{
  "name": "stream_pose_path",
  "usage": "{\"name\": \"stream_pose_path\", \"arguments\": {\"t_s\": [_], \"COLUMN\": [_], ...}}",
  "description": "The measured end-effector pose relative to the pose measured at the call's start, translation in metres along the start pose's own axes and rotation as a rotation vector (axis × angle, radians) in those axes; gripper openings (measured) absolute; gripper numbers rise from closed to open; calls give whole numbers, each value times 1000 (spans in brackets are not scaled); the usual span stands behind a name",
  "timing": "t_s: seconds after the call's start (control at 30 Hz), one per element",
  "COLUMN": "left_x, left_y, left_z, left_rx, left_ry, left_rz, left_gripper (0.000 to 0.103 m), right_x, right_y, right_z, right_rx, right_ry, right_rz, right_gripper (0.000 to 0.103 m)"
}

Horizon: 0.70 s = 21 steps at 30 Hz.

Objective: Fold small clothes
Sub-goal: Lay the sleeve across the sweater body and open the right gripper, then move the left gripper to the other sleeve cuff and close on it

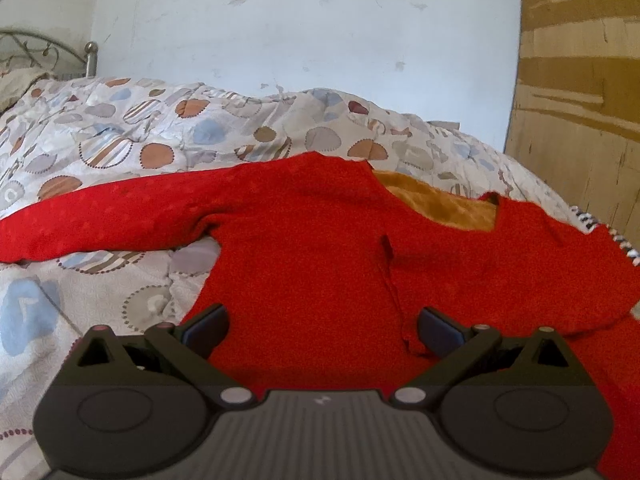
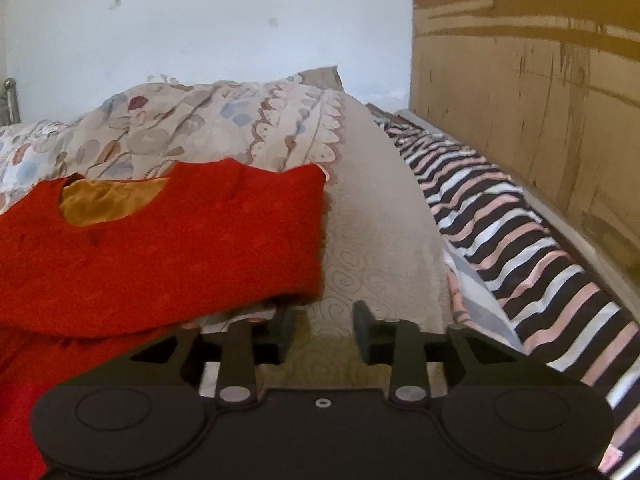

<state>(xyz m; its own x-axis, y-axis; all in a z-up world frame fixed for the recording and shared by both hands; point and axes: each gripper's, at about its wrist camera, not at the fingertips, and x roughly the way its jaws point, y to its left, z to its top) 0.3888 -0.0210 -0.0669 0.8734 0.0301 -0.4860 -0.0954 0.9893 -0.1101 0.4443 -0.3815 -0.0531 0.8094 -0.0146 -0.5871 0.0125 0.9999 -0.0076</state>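
Midway, perhaps — red top point(image 1: 304, 248) on the quilt point(image 1: 100, 136): right sleeve folded in, left still outstretched; left gripper point(image 1: 322, 330) and right gripper point(image 2: 322, 330) open, empty.

A: What carries everything here?

B: A bed point(image 1: 92, 60), with a metal bedpost and curled rail showing at its far left end. A quilt point(image 1: 168, 128) printed with round patches in orange, blue and grey covers most of it, rumpled into a ridge along the wall side.

A: And what lies on the quilt?

B: A red sweater point(image 1: 320, 240), spread front up, one sleeve stretched out to the left, its tan lining showing at the neck.

A: Anything beside it?

B: To the right, a striped sheet point(image 2: 520, 248) in black, white and pink runs along the bed's edge, against a brown board.
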Motion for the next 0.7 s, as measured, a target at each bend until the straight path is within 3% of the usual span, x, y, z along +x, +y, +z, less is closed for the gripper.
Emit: {"name": "stream_pose_path", "arguments": {"t_s": [0.1, 0.3, 0.4, 0.6, 0.7], "left_x": [-12, -49, -64, -78, -81], "left_y": [9, 48, 77, 163, 206], "left_z": [10, 34, 48, 62, 63], "left_rx": [-39, -148, -150, -157, -159], "left_ry": [19, 58, 61, 82, 122], "left_rz": [-11, 41, 112, 275, 306], "left_gripper": [103, 103, 103, 103, 103], "right_x": [-23, -66, -84, -102, -108], "right_y": [7, 38, 59, 103, 124], "right_z": [-1, 1, -2, -23, -35], "right_rx": [-37, -106, -119, -82, -90], "right_ry": [-33, -109, -141, -111, -85], "right_rz": [19, 141, 219, 354, 449], "right_gripper": [77, 102, 102, 102, 103]}}
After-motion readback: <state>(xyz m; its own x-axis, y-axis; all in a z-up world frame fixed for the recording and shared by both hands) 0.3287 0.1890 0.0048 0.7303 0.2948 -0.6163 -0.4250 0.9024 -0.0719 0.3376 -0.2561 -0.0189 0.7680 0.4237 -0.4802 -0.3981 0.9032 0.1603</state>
